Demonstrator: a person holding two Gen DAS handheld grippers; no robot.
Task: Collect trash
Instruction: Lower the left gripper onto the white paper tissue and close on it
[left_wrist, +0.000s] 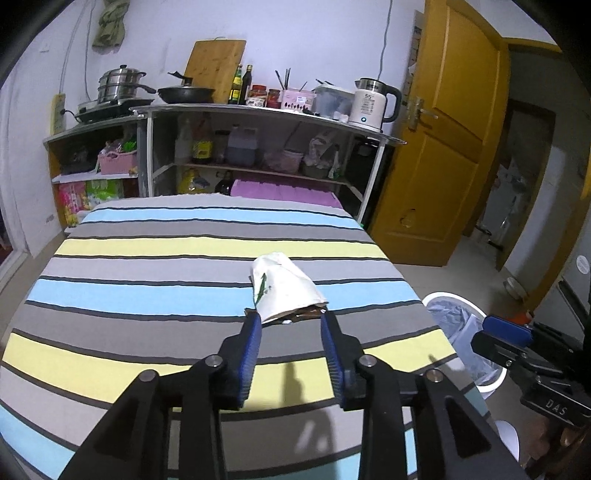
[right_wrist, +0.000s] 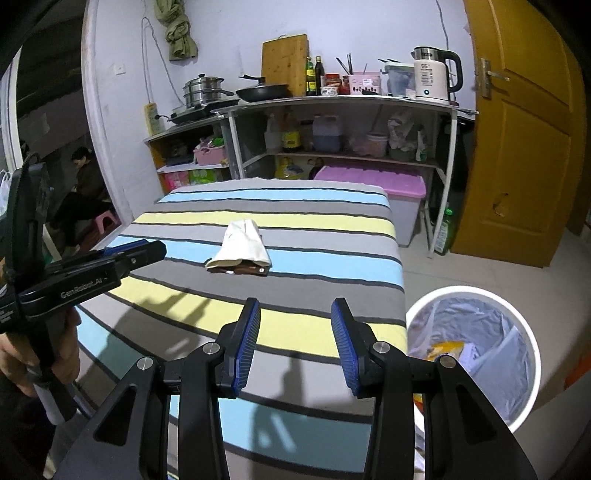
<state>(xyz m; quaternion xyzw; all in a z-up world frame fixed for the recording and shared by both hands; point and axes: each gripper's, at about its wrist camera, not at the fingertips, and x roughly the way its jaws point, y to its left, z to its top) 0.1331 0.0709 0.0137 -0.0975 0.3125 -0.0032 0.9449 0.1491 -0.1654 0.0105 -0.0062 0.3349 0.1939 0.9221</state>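
We are early in the pickup. The one piece of trash we can see, a crumpled white paper bag (left_wrist: 284, 286) with something brown at its open end, lies on the striped bedcover (left_wrist: 147, 295), well inside the edge that faces the bin. Nothing has lifted it yet.

Our left gripper (left_wrist: 290, 319) is spread wide, and its blue pads flank the bag's open end. From the left wrist view the tips look level with that end, though the right wrist view shows the left gripper (right_wrist: 147, 251) a little short of the bag (right_wrist: 242, 245), so we would say it is close but may not be touching. We judge the next step to be a short push forward and a squeeze.

Our right gripper (right_wrist: 295, 314) is also spread, with nothing between its pads, hanging over the near part of the bedcover (right_wrist: 314, 229), just beside the bin.

The white bin (right_wrist: 524, 325) stands on the floor off the bedcover's corner, lined with a plastic bag and already holding some paper and yellow scraps. What is left, as we see it: grasp the bag, carry it off the bedcover and drop it into the bin.
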